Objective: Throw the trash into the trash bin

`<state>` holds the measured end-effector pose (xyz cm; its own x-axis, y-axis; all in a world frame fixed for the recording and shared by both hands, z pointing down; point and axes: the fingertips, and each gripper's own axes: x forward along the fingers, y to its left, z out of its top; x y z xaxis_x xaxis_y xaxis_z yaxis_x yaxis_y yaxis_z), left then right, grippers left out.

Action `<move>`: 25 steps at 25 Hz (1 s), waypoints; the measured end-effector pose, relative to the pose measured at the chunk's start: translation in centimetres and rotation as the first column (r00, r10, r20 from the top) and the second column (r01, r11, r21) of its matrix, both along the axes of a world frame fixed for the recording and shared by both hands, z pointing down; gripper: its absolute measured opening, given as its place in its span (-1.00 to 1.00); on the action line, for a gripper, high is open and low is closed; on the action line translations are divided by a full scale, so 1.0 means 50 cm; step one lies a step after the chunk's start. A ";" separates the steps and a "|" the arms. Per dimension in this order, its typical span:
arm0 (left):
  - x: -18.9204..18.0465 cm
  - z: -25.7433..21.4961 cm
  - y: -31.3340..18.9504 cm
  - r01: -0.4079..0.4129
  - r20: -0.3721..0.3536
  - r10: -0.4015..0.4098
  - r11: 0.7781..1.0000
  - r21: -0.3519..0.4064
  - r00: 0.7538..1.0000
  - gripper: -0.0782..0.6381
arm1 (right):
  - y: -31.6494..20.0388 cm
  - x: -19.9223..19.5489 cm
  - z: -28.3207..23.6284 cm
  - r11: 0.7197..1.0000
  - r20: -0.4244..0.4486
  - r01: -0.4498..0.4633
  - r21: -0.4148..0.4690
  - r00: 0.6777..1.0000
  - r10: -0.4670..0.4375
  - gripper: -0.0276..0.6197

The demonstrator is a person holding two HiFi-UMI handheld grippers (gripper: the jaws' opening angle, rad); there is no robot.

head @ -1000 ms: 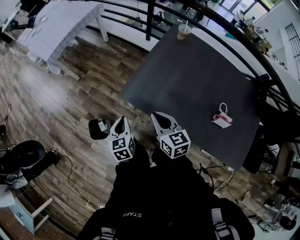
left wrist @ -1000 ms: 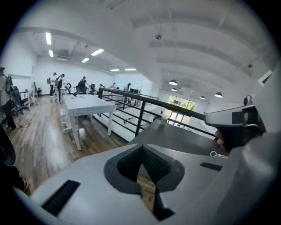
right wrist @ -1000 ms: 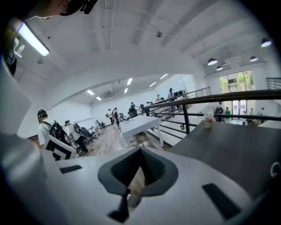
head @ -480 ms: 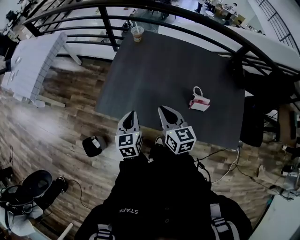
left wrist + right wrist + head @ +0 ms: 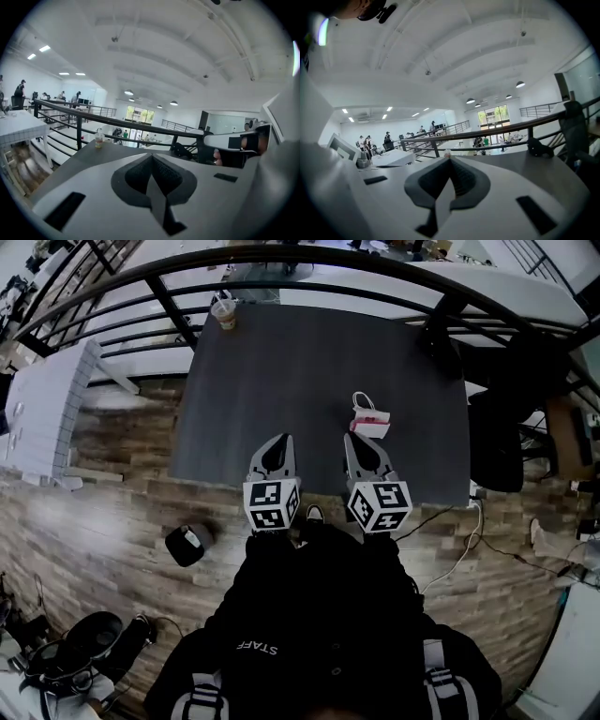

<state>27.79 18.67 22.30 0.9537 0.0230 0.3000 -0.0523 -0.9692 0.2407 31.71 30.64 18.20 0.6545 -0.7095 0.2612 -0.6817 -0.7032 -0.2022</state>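
The table [image 5: 309, 362] stands in front of the person, the railing [image 5: 281, 257] behind it; a cup [image 5: 224, 313] sits at its far left corner; a small bag [image 5: 369, 420] sits right of centre. The left gripper [image 5: 279, 440] and right gripper [image 5: 357, 438] are side by side over the near edge, the bag just beyond the right one; a bin [image 5: 188, 544] is on the floor [image 5: 112, 502], left of the person.

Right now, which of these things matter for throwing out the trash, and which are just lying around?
For the job:
- pink-and-white bag
- drink cup
- black bin on the floor, probably
- left gripper and right gripper, both shut and empty

Just lying about:
- white table
- black chair
- railing
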 end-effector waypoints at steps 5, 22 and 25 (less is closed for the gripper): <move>0.048 -0.022 0.062 -0.082 -0.027 0.082 0.996 0.023 0.996 -0.78 | 0.065 0.024 -0.022 0.996 -0.037 -0.084 0.010 0.996 0.084 -0.87; 0.144 -0.047 0.190 -0.217 -0.056 0.221 0.974 0.071 0.974 -0.78 | 0.166 0.085 -0.039 0.984 -0.079 -0.175 0.027 0.981 0.177 -0.87; 0.155 -0.042 0.196 -0.231 -0.050 0.236 0.969 0.083 0.970 -0.78 | 0.167 0.095 -0.033 0.984 -0.072 -0.178 0.025 0.981 0.180 -0.87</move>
<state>35.52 28.45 20.21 0.9406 0.2266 0.2528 0.1899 -0.9684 0.1615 36.48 39.00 16.57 0.7882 -0.5835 0.1954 -0.5587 -0.8117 -0.1700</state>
